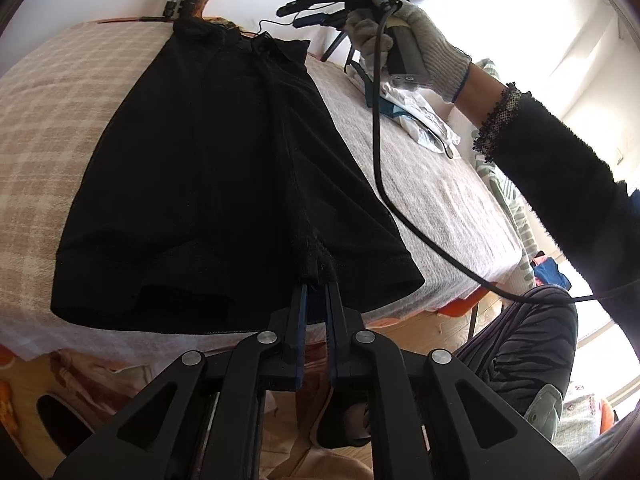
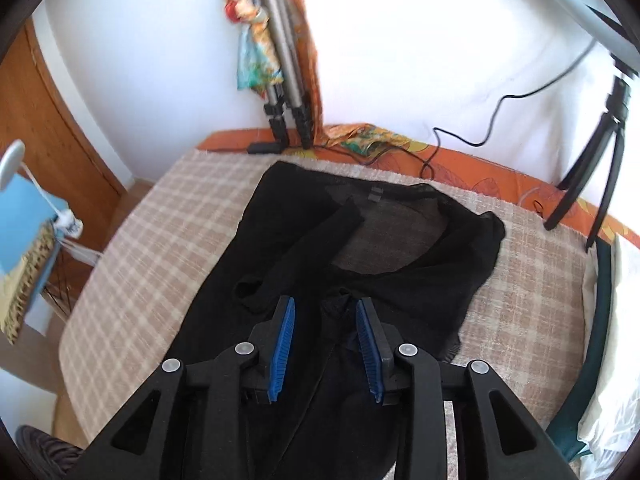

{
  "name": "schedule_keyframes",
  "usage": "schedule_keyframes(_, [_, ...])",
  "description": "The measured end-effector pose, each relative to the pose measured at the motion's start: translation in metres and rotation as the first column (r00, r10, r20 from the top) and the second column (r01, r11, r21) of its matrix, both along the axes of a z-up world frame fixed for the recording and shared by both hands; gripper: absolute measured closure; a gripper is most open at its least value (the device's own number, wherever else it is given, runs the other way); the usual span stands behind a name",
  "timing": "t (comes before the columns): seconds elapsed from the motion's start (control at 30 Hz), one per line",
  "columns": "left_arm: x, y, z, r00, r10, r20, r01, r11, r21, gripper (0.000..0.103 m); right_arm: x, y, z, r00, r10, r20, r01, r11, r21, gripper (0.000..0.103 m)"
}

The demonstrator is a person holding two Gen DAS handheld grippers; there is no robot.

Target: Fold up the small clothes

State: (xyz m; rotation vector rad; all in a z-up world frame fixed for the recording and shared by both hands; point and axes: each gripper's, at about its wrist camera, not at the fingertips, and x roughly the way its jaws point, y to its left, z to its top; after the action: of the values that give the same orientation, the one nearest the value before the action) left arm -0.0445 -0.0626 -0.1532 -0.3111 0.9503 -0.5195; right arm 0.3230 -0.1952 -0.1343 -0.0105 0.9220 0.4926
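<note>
On checked beige blanket (image 2: 132, 240): black sheer knit garment (image 1: 208, 168) lies flat, lengthwise fold seemingly done | L gripper (image 1: 316, 292) pinches near hem | R gripper (image 2: 325, 312) jaws apart above collar end | crosswise fold left, I judge.

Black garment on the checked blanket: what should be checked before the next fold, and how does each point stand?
1. Left gripper shut on the black garment's near hem: ok.
2. Right gripper open above the cloth, gripping nothing: ok.
3. Garment flat: not ok, folds bunch near the neckline.
4. Black cable off the garment: cannot tell.
5. Checked blanket bare beside the garment: ok.
</note>
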Motion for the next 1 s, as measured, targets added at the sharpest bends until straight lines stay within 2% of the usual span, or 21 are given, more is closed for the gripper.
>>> schedule_keyframes(0.1, [-0.003, 0.01, 0.014, 1.0, -0.013, 0.02, 0.012, 1.0, 0.022, 0.09, 0.016, -0.045, 0.01, 0.99, -0.142, -0.011, 0.142, 0.989, 0.034, 0.067])
schedule_keyframes(0.2, [0.004, 0.025, 0.029, 0.999, 0.005, 0.04, -0.006, 0.999, 0.032, 0.09, 0.031, -0.078, 0.006, 0.973, -0.222, -0.061, 0.226, 0.971, 0.076, 0.065])
schedule_keyframes(0.3, [0.025, 0.041, 0.043, 0.999, 0.029, 0.046, -0.031, 0.999, 0.03, 0.089, 0.047, -0.089, -0.007, 0.961, -0.25, -0.118, 0.263, 0.959, 0.109, 0.062])
schedule_keyframes(0.47, [0.068, 0.062, 0.062, 0.994, 0.067, 0.081, -0.074, 0.993, 0.089, 0.089, 0.064, -0.077, -0.028, 0.963, -0.218, -0.157, 0.237, 0.964, 0.117, 0.061])
schedule_keyframes(0.5, [0.074, 0.067, 0.064, 0.993, 0.071, 0.093, -0.08, 0.992, 0.1, 0.089, 0.066, -0.071, -0.033, 0.965, -0.21, -0.159, 0.227, 0.969, 0.097, 0.063])
schedule_keyframes(0.57, [0.085, 0.072, 0.071, 0.99, 0.079, 0.118, -0.094, 0.987, 0.129, 0.089, 0.069, -0.061, -0.041, 0.967, -0.197, -0.158, 0.206, 0.978, 0.041, 0.076])
schedule_keyframes(0.6, [0.09, 0.076, 0.075, 0.988, 0.088, 0.13, -0.105, 0.986, 0.133, 0.089, 0.07, -0.057, -0.043, 0.97, -0.177, -0.164, 0.185, 0.982, 0.036, 0.093])
schedule_keyframes(0.63, [0.093, 0.08, 0.079, 0.986, 0.094, 0.138, -0.112, 0.986, 0.127, 0.089, 0.07, -0.055, -0.044, 0.972, -0.164, -0.166, 0.172, 0.985, 0.034, 0.101])
schedule_keyframes(0.8, [0.102, 0.1, 0.083, 0.979, 0.131, 0.154, -0.144, 0.987, 0.074, 0.089, 0.075, -0.05, -0.018, 0.98, -0.17, -0.102, 0.165, 0.985, -0.056, 0.103])
schedule_keyframes(1.0, [0.112, 0.098, 0.082, 0.984, 0.109, 0.138, -0.117, 0.992, 0.051, 0.089, 0.097, -0.032, 0.017, 0.987, -0.146, -0.068, 0.147, 0.989, -0.002, 0.103])
